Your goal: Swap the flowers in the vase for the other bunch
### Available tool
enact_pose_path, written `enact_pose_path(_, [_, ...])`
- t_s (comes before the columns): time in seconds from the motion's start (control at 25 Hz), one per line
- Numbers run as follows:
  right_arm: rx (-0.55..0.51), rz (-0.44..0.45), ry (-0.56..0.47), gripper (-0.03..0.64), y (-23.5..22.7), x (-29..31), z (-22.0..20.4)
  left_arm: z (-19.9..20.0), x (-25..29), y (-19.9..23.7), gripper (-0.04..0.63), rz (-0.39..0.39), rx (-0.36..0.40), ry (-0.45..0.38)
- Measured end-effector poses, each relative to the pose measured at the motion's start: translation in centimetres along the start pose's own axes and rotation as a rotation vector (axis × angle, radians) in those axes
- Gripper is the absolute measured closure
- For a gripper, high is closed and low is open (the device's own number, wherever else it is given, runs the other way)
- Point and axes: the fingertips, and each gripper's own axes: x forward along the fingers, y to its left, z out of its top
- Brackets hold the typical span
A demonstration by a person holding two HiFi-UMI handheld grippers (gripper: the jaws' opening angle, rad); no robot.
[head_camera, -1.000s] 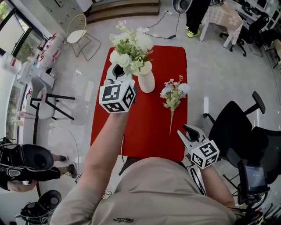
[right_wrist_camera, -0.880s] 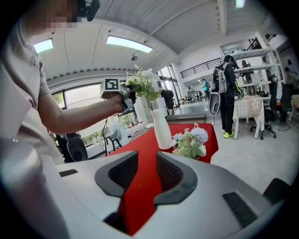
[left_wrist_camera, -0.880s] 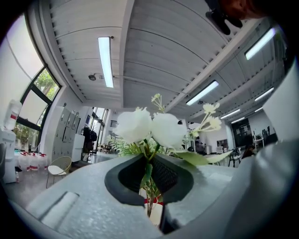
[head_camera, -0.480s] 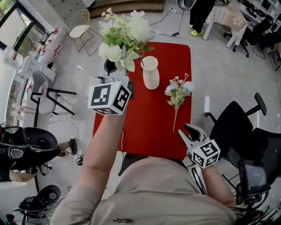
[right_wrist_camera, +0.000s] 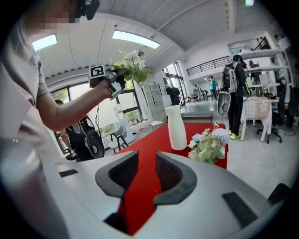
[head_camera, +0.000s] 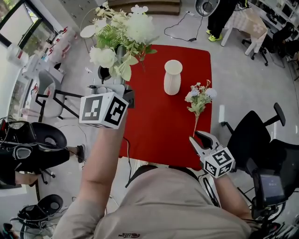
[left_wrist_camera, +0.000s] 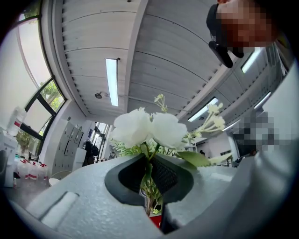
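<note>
My left gripper [head_camera: 116,70] is shut on the stems of the white flower bunch [head_camera: 122,30] and holds it in the air, left of the red table [head_camera: 154,130]. In the left gripper view the stems pass between the jaws of my left gripper [left_wrist_camera: 149,186], with the white blooms [left_wrist_camera: 149,128] just above. The white vase [head_camera: 173,77] stands upright on the table with nothing in it. A small pastel bunch [head_camera: 200,97] lies to its right. My right gripper [head_camera: 200,139] is open at the table's front right corner, just short of that bunch's stem; its own view shows the vase [right_wrist_camera: 176,127] and small bunch [right_wrist_camera: 209,142] ahead.
A black office chair [head_camera: 254,135] stands close on the right. A grey chair [head_camera: 51,100] and a wire chair [head_camera: 88,30] stand left of the table. One person [head_camera: 28,156] is at lower left, another [head_camera: 224,14] beyond the table beside a cloth-covered table [head_camera: 245,21].
My left gripper has risen and moved left with the white bunch, drawing it out and away from the vase, which now stands empty. My right gripper has stayed near the front corner.
</note>
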Motion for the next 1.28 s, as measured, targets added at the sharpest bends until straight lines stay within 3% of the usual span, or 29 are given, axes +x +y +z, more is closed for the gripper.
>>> enact_pose_path(0.32, [-0.005,0.004,0.004,0.494,3.9,2.6,0.7,-1.3,-4.4,5.6,0.565,0.026,-0.022,0.123])
enact_pose_path(0.64, [-0.010,-0.030,0.005,0.494,7.6,4.0,1.0,-5.3,-9.4,10.5,0.565,0.055,-0.052,0.304])
enact_pose_path(0.92, [0.014,-0.078,0.003,0.494,10.4,4.2,-0.1,-10.5,-13.7,12.2,0.565,0.045,-0.125,0.458])
enact_pose_path(1.28, [0.043,-0.139,-0.002,0.494,14.2,4.8,-1.6,-20.3,-18.2,13.0,0.565,0.048,-0.237,0.661])
